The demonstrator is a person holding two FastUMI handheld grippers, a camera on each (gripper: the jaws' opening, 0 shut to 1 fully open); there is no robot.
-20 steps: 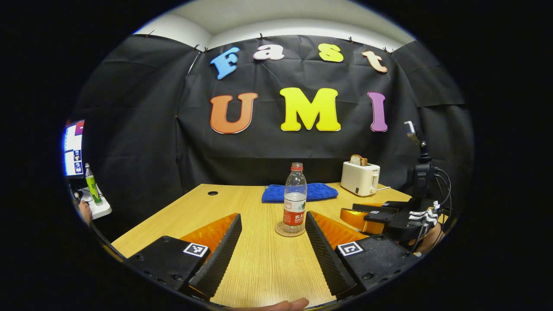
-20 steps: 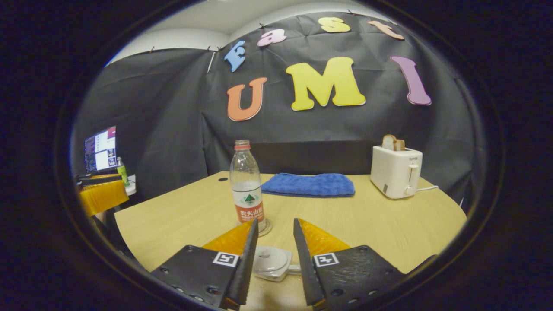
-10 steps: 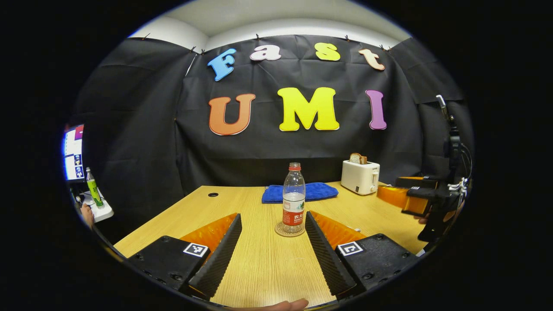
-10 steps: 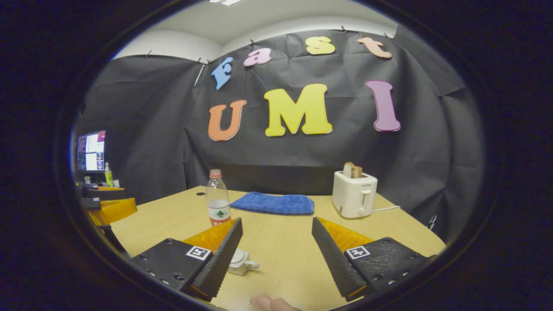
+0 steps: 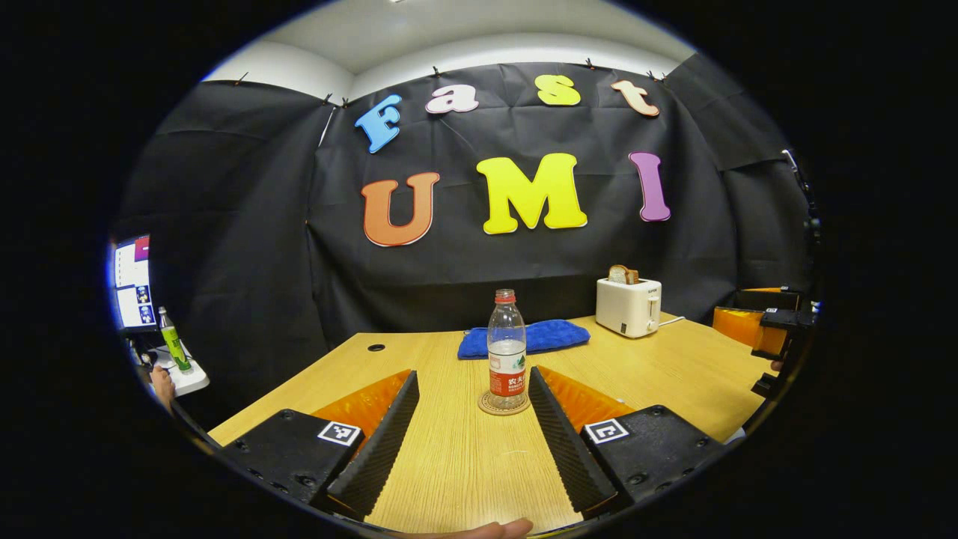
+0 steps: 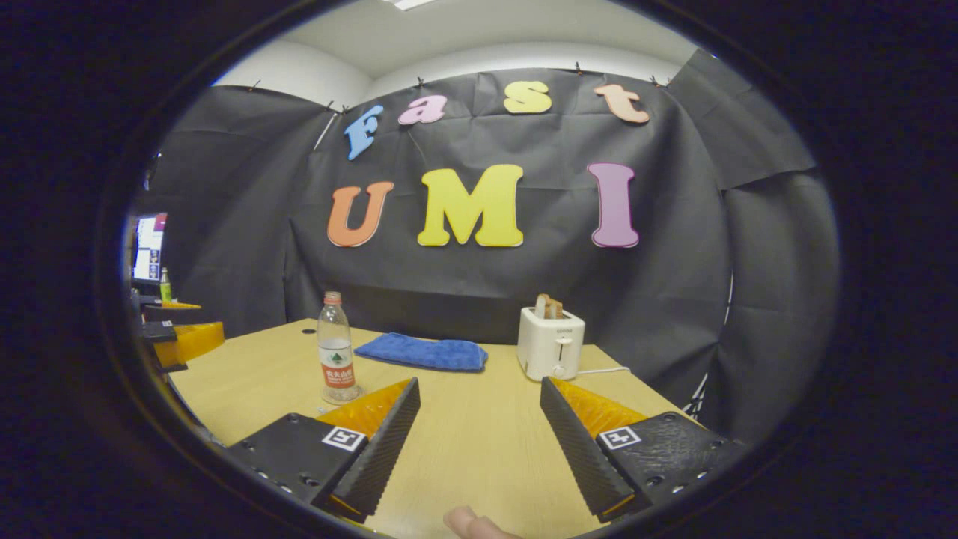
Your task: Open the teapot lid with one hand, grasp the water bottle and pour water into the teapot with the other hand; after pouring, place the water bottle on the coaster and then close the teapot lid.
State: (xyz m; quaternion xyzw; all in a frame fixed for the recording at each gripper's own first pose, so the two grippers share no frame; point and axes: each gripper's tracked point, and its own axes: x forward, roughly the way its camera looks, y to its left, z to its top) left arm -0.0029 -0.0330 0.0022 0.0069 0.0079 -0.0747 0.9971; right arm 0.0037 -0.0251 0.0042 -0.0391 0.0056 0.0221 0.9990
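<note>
Clear water bottle [image 5: 507, 349] — red cap, perhaps half full — upright on coaster [image 5: 486, 406]; both grippers' jaws apart.

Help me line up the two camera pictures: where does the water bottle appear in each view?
Left gripper view: the water bottle stands just below centre on its coaster, between that gripper's open fingers.
Right gripper view: the water bottle stands left of centre, beyond the left finger's tip.
Shared landmark: the blue towel lies behind it, with the white toaster to the right.
</note>
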